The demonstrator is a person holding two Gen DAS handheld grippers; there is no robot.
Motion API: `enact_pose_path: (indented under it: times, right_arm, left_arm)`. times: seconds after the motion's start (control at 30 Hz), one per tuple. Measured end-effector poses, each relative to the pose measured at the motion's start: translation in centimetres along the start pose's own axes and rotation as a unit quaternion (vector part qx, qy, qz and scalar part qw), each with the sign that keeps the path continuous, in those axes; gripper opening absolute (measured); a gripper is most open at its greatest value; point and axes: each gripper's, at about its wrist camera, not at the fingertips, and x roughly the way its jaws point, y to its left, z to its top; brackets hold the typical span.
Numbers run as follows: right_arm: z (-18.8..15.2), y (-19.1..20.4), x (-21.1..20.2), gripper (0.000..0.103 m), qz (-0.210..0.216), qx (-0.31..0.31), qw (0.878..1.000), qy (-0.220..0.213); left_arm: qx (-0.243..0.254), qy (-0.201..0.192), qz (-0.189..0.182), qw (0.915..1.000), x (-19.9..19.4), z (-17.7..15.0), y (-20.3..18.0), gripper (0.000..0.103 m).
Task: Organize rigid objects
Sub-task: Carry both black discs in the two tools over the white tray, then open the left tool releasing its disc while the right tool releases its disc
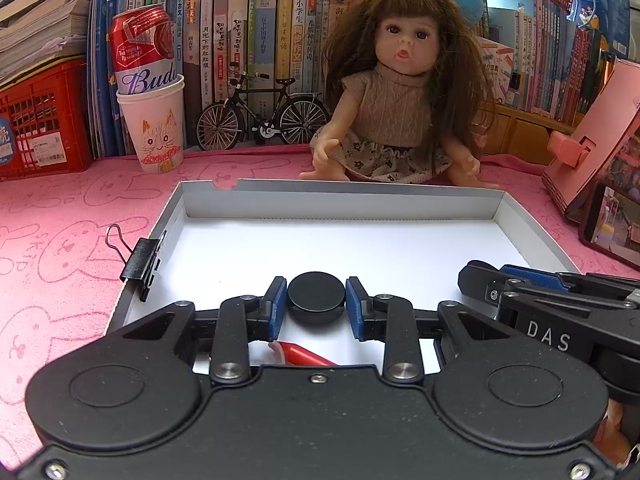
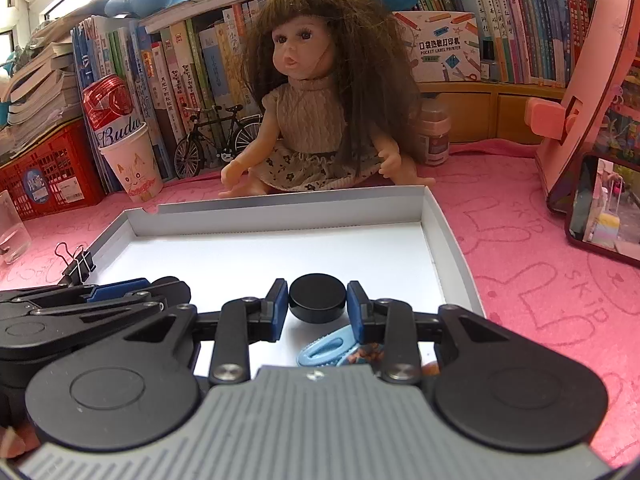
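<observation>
The left gripper (image 1: 316,302) had its jaws nearly closed on a black disc (image 1: 316,295), the blue pads (image 1: 280,300) pressing both sides of its rim. The right gripper (image 2: 317,300) gripped a second black disc (image 2: 317,294) in the same way, at a slightly wider setting. Both discs were over the near part of the white tray (image 1: 520,216), which rested on the pink surface (image 1: 60,208). Whether either disc touched the tray floor could not be determined.

Below the left gripper lay a red item (image 1: 304,354), partly hidden; below the right gripper lay a light blue clip (image 2: 328,350). A black binder clip (image 1: 144,264) sat on the tray's left wall.

Probable faults from here:
- Each disc was held only by its thin curved rim; a tilt or bump could make it slip out or roll.
- The two grippers were side by side; lateral drift could cause a collision.
- Lowering further could press onto the items underneath.
</observation>
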Motion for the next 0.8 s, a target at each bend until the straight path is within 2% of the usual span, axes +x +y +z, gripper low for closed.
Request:
enact_pose_path:
  times: [0.57,0.73,0.8]
  right_arm:
    - [0.2,0.85,0.98,0.037,-0.016,-0.029,0.999,0.039]
    - [0.35,0.69,0.72,0.041,-0.01,-0.022,0.999,0.034]
    - [0.4,0.68,0.63,0.05,-0.011,-0.02,0.999,0.032]
  left_arm:
    - [0.004,0.005,0.005,1.0,-0.08,-0.08,-0.21,0.031]
    - [-0.002,0.008,0.0,1.0,-0.21,-0.02,-0.15,0.039]
    - [-0.003,0.007,-0.001,1.0,-0.37,-0.02,-0.15,0.042]
